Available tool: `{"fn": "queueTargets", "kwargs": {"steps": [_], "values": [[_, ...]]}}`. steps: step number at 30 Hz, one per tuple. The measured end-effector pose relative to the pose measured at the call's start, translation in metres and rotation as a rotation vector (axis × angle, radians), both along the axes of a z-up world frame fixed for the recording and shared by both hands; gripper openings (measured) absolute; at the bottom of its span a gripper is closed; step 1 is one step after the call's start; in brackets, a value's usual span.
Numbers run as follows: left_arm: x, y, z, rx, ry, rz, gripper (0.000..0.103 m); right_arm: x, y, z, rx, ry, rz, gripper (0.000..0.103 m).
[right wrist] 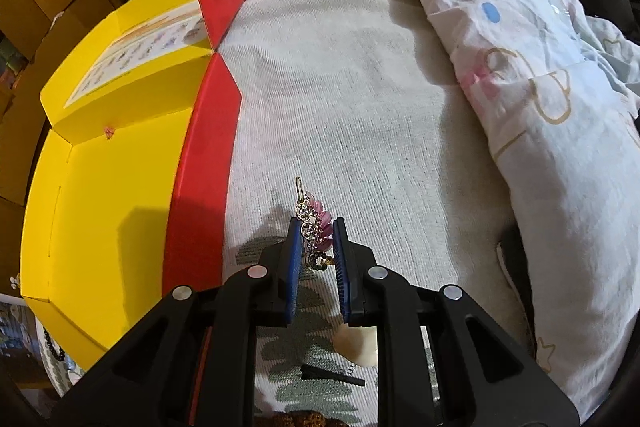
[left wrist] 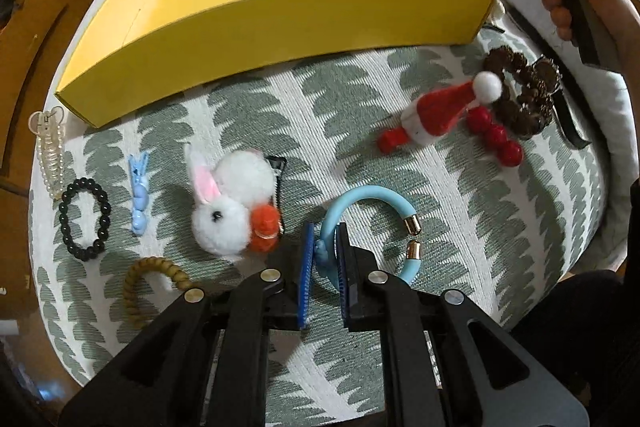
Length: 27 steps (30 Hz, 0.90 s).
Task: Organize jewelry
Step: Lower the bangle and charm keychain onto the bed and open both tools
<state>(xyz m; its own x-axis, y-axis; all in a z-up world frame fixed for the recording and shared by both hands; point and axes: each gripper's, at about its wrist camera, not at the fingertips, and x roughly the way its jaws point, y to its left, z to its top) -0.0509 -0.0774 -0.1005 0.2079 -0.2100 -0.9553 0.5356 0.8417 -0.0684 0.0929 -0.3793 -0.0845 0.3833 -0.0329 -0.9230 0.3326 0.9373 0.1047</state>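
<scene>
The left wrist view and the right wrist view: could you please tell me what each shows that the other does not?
Only the left wrist view shows the left gripper shut on the blue bangle, plus the bunny pom-pom and black bead bracelet. Only the right wrist view shows the right gripper shut on a rhinestone hair clip, and the quilt. Both show the yellow box.

Matt yellow cardboard box (left wrist: 280, 23), woven cloth (left wrist: 460, 187)

Warm indoor light, soft shadows, fisheye-bent edges
</scene>
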Motion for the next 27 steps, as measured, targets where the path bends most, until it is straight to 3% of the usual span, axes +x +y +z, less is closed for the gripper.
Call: {"fn": "queueTargets", "kwargs": {"steps": [17, 23, 25, 27], "values": [[-0.016, -0.001, 0.015, -0.011, -0.060, -0.021, 0.014, -0.004, 0.011, 0.003, -0.052, -0.005, 0.002, 0.023], [-0.023, 0.001, 0.025, -0.016, -0.104, -0.020, 0.030, -0.006, 0.021, 0.008, -0.071, -0.019, 0.011, 0.023], [-0.028, 0.001, 0.031, -0.020, -0.131, -0.019, 0.045, -0.008, 0.024, 0.012, -0.080, -0.028, 0.015, 0.023], [-0.034, 0.003, 0.039, -0.028, -0.178, -0.013, 0.054, -0.011, 0.028, 0.016, -0.083, -0.041, 0.016, 0.023]]}}
